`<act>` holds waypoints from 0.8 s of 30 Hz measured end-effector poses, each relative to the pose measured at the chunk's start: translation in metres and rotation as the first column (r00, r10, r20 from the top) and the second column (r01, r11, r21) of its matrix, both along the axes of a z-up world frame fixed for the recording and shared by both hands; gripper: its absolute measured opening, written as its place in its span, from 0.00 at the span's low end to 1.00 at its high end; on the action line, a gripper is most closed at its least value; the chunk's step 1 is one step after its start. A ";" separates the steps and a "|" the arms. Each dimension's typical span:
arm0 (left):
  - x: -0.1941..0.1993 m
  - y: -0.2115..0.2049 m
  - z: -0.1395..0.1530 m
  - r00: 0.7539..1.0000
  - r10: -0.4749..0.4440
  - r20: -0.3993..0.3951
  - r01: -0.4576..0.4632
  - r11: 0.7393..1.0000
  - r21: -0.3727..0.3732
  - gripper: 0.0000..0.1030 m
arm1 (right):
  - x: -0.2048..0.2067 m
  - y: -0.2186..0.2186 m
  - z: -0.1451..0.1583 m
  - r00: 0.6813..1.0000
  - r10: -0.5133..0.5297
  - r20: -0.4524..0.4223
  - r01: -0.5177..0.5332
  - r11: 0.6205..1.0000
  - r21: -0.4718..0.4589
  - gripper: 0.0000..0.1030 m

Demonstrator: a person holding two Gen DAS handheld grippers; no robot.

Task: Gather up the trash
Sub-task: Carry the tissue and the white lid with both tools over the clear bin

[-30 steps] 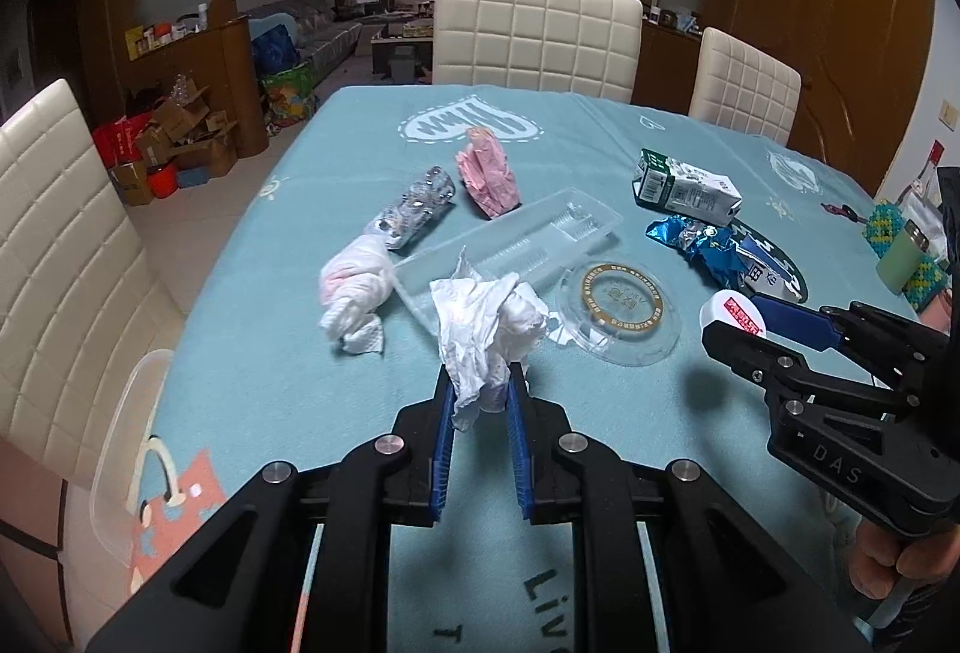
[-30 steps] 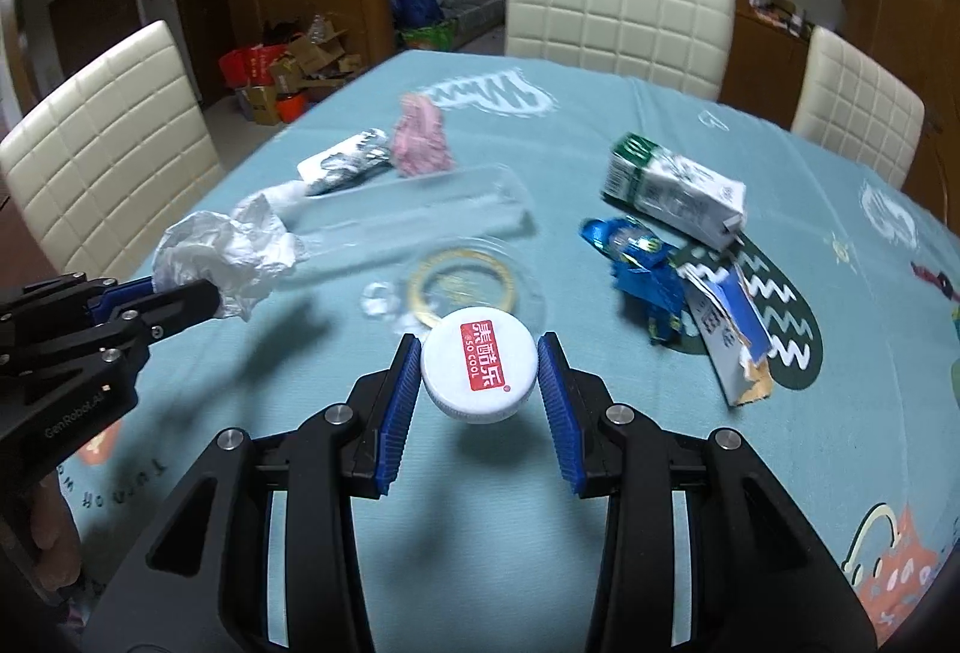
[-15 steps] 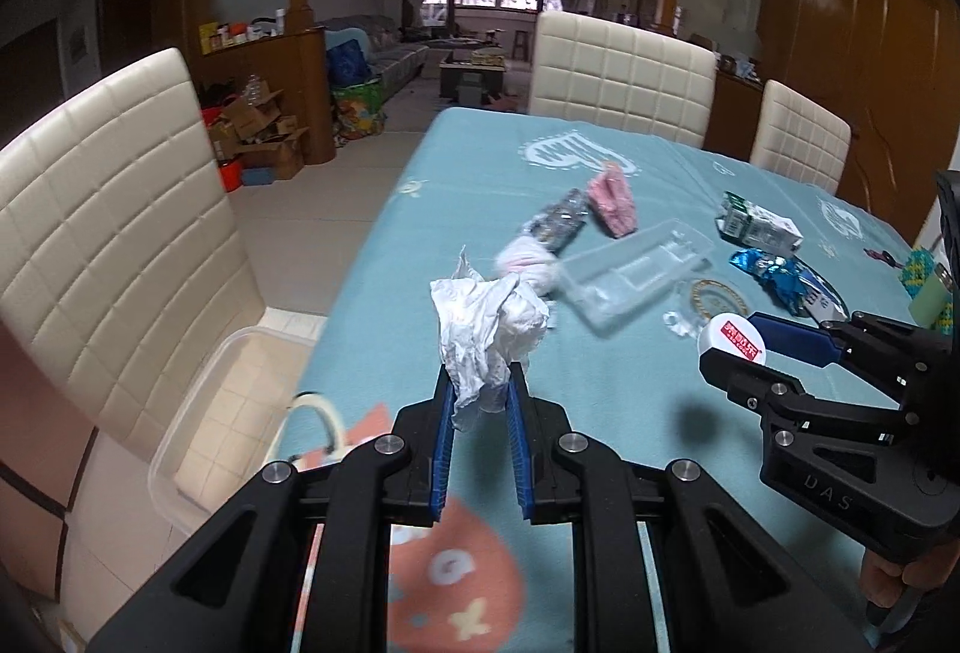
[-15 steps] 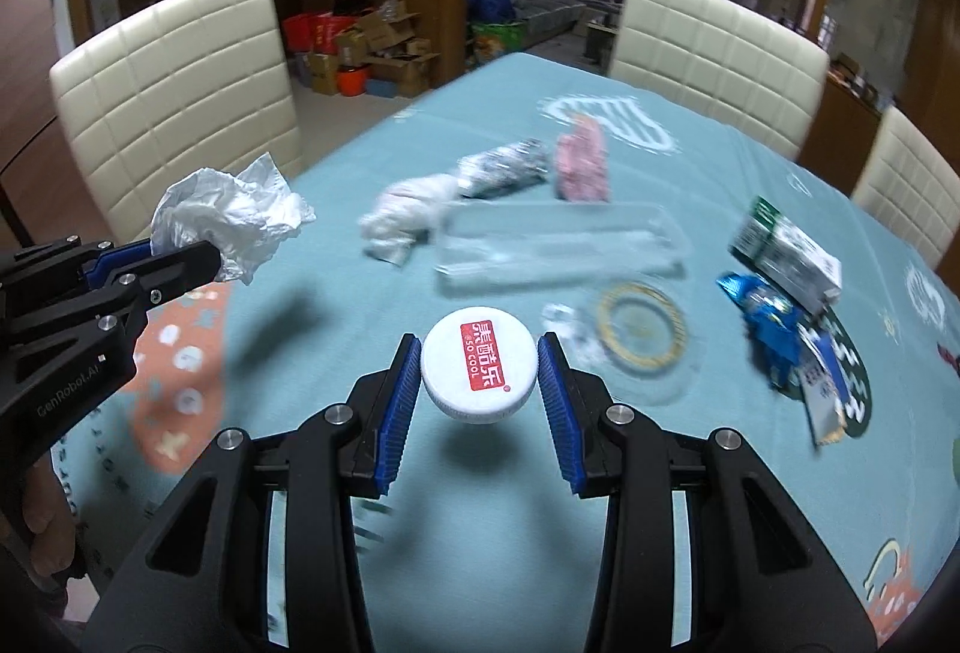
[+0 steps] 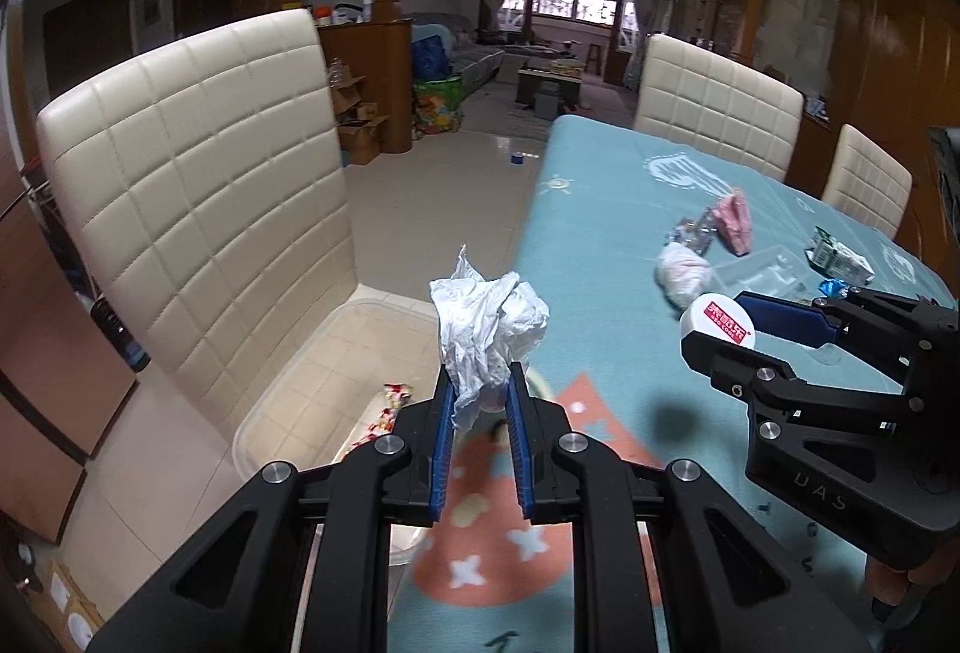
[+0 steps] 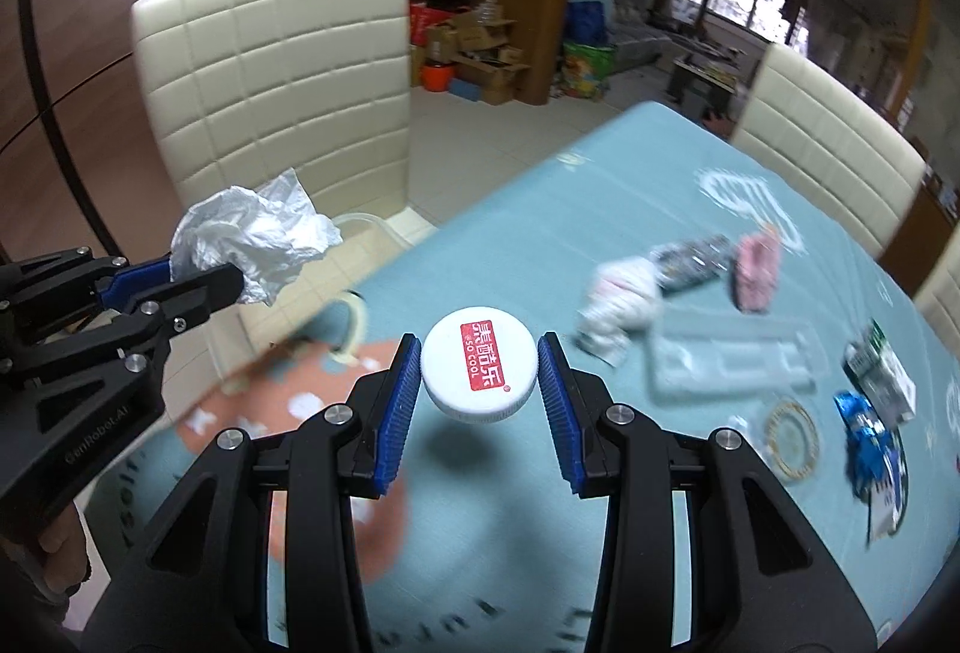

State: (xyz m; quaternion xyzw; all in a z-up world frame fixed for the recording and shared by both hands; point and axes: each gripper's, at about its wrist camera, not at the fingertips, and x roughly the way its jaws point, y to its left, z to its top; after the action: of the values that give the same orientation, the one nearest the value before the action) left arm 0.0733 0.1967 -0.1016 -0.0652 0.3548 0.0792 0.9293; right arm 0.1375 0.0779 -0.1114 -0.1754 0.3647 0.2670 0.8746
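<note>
- Left wrist view: the left gripper [image 5: 478, 401] has swung off the cluttered table [image 5: 600, 245] toward its edge — the clear plastic bin [image 5: 282, 401] on the floor by the chair now lies just beyond. Its jaws stay pinched on the crumpled white tissue [image 5: 489, 323], so a drop looks close.
- Right wrist view: the right gripper [image 6: 478, 374] follows, its jaws clamping the white bottle cap [image 6: 478, 372] above the table's corner — the rest of the trash remains behind.

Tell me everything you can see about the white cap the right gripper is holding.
The white cap is round, looks like plastic, with a ribbed rim and a red label bearing white characters and "SO COOL". The right gripper clamps it by the rim between its blue-padded jaws, label side toward the camera. It hangs in the air above the teal tablecloth, touching nothing but the pads.
</note>
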 end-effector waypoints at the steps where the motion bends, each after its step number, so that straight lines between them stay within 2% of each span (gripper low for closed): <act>1: 0.000 0.003 -0.001 1.000 0.009 -0.001 -0.009 1.000 -0.001 0.16 | -0.001 0.009 0.000 1.000 0.016 0.002 -0.016 1.000 -0.005 0.40; 12: 0.000 0.043 -0.009 0.995 0.096 -0.010 -0.096 0.995 0.003 0.16 | 0.001 0.061 -0.001 0.995 0.102 0.012 -0.101 0.994 -0.032 0.40; 24: 0.006 0.070 -0.013 0.984 0.177 -0.017 -0.176 0.984 0.034 0.17 | 0.016 0.083 0.000 0.993 0.110 0.033 -0.109 0.993 -0.049 0.41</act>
State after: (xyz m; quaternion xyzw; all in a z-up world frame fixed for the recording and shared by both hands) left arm 0.0796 0.2667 -0.1147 -0.0806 0.3556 0.1676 0.9159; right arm 0.1538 0.1613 -0.1109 -0.2203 0.3451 0.3028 0.8606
